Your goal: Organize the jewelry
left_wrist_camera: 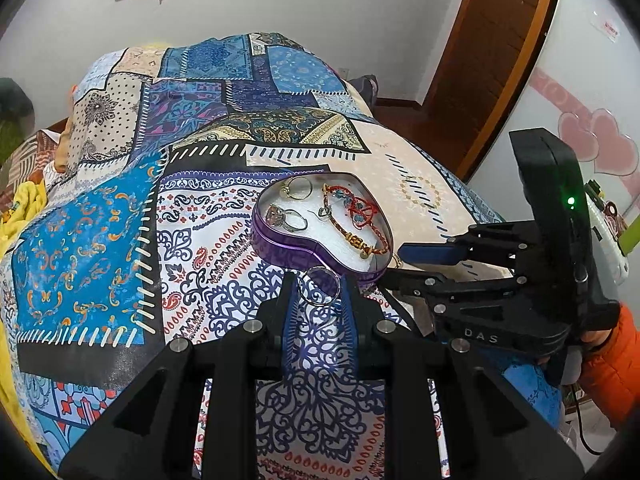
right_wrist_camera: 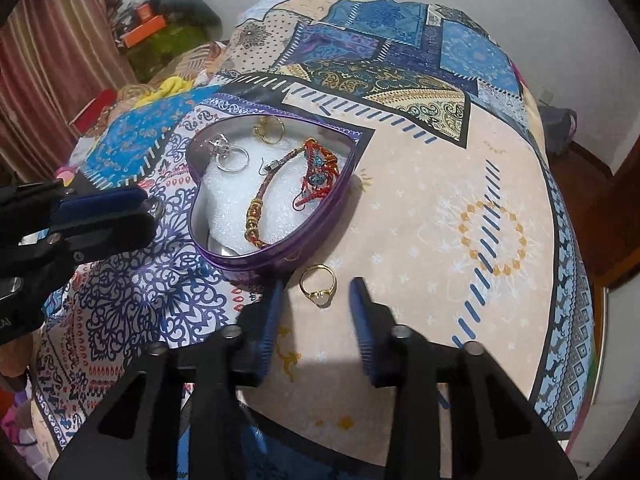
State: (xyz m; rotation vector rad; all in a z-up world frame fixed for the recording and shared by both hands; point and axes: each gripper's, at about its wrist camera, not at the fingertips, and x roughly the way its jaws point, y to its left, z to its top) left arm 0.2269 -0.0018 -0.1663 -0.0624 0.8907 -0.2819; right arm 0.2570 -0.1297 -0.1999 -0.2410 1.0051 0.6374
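Observation:
A purple heart-shaped tin lies open on the patterned cloth. On its white padding lie a red and gold braided bracelet, a silver stone ring, a gold ring and a small earring. My left gripper is shut on a silver ring, held just in front of the tin. My right gripper is open around a gold ring with a pale stone lying on the cloth beside the tin.
The patterned cloth covers a rounded table. A wooden door and a white wall with pink hearts stand to the right. Curtains and clutter lie beyond the table's far left.

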